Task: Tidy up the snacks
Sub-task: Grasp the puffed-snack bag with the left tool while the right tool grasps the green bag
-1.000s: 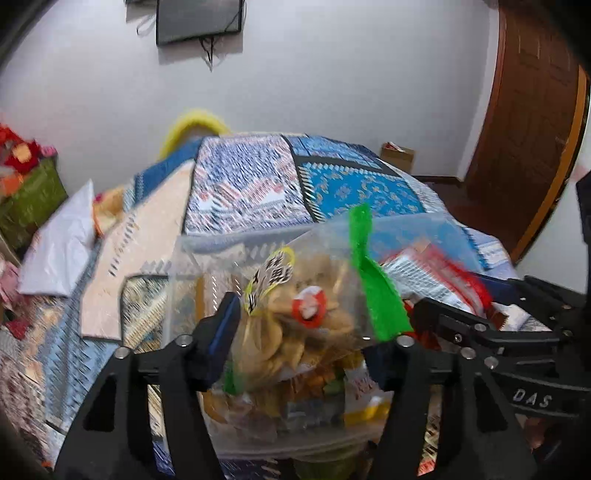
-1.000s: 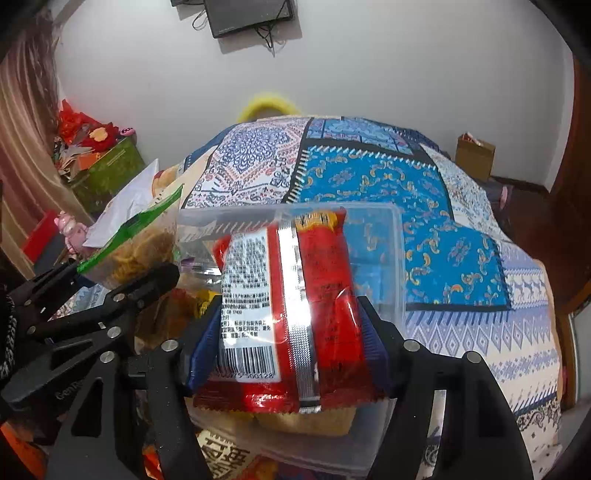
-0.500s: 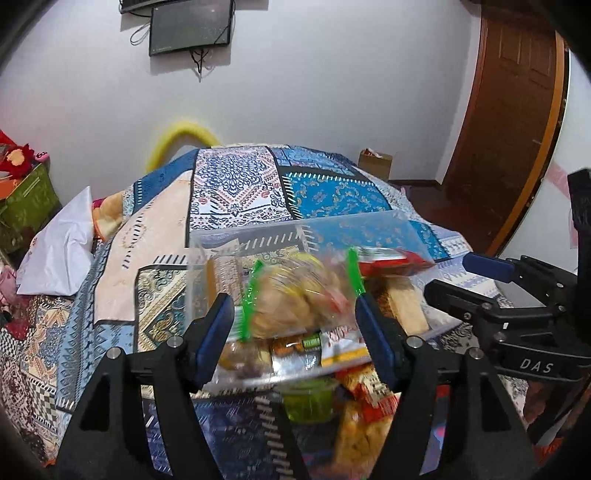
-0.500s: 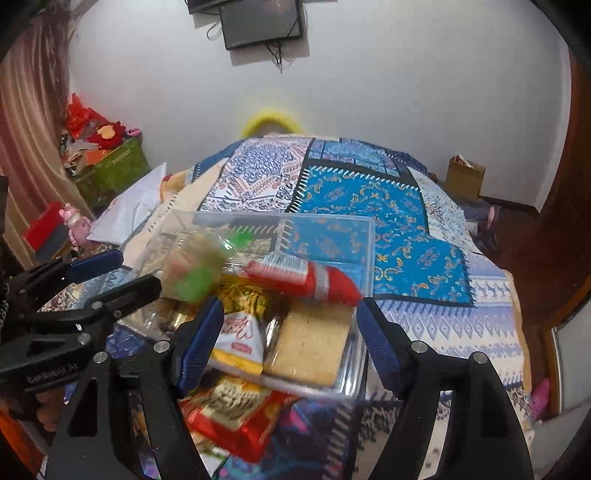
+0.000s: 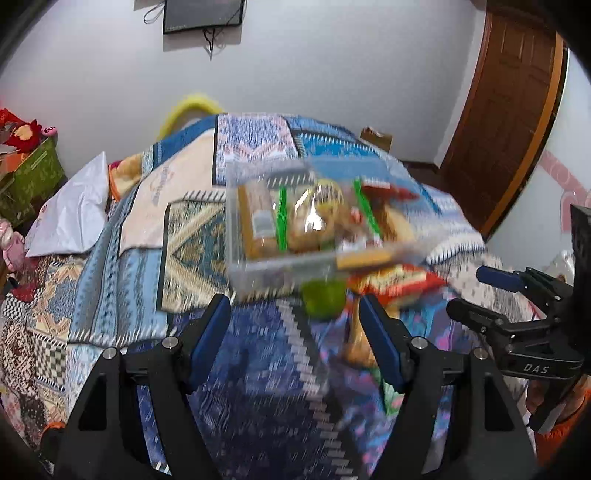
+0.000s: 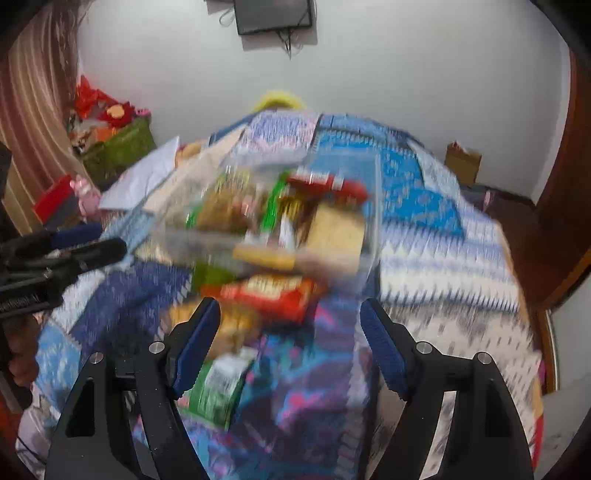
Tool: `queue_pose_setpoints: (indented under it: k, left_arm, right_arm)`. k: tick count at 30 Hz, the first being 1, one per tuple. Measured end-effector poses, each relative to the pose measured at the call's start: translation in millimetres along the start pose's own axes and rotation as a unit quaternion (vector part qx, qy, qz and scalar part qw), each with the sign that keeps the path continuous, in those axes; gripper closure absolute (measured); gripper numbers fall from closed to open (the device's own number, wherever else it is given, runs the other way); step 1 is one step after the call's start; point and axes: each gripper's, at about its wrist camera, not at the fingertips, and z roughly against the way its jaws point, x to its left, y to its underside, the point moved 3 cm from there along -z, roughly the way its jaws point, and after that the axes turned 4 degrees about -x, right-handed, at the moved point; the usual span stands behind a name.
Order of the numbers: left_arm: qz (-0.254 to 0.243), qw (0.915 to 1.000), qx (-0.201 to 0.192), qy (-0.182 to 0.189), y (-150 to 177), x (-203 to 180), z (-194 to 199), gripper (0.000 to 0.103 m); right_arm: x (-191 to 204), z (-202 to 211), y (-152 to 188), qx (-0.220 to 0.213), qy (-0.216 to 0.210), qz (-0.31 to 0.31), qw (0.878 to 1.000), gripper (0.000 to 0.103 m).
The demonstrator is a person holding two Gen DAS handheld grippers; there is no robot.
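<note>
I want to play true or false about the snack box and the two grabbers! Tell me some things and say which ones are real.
1. Both grabbers are open and hold nothing. True: the left gripper and the right gripper each show a bare gap.
2. The clear plastic box is empty. False: it holds several snacks, among them a clear bag of chips with green strips.
3. A red snack packet lies on the quilt outside the box. True.
4. The box sits on a wooden floor. False: it sits on a patterned quilt.
5. A screen hangs on the white wall. True.
</note>
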Motion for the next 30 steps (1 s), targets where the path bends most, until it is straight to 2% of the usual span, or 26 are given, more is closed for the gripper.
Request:
queue_pose_setpoints:
  k: [4, 10, 18, 20, 21, 22, 25, 30]
  left_arm:
    - [-0.005, 0.9998, 0.017, -0.001, 23, 4, 6, 0.032]
    - [0.003, 0.9991, 0.043, 0.004, 56, 8, 10, 0.032]
    - [0.025, 0.9982, 0.055, 0.000, 76, 14, 11, 0.032]
    - [0.026, 0.9981, 0.056, -0.001, 76, 13, 11, 0.032]
    - [0.027, 0.9981, 0.056, 0.000, 75, 13, 11, 0.032]
    - [0.028, 0.9980, 0.056, 0.000, 75, 12, 11, 0.032]
    - [0.025, 0.9981, 0.056, 0.002, 73, 7, 11, 0.032]
    - [0.013, 0.9985, 0.051, 0.010, 66, -7, 12, 0.032]
  right_arm:
    - [12, -11, 23, 0.032, -0.023, -0.011, 0.999, 0.027]
    - [30, -28, 34, 0.066, -0.045, -0.005, 0.997, 0.027]
    - [44, -46, 45, 0.090, -0.054, 0.017, 0.994, 0.027]
    - [45, -45, 46, 0.086, -0.045, 0.029, 0.995, 0.031]
    - [45, -43, 47, 0.083, -0.047, 0.031, 0.995, 0.036]
    - [45, -40, 48, 0.081, -0.049, 0.030, 0.995, 0.048]
    - [42, -32, 51, 0.076, -0.049, 0.028, 0.996, 0.054]
    - [33, -16, 59, 0.069, -0.048, 0.026, 0.996, 0.059]
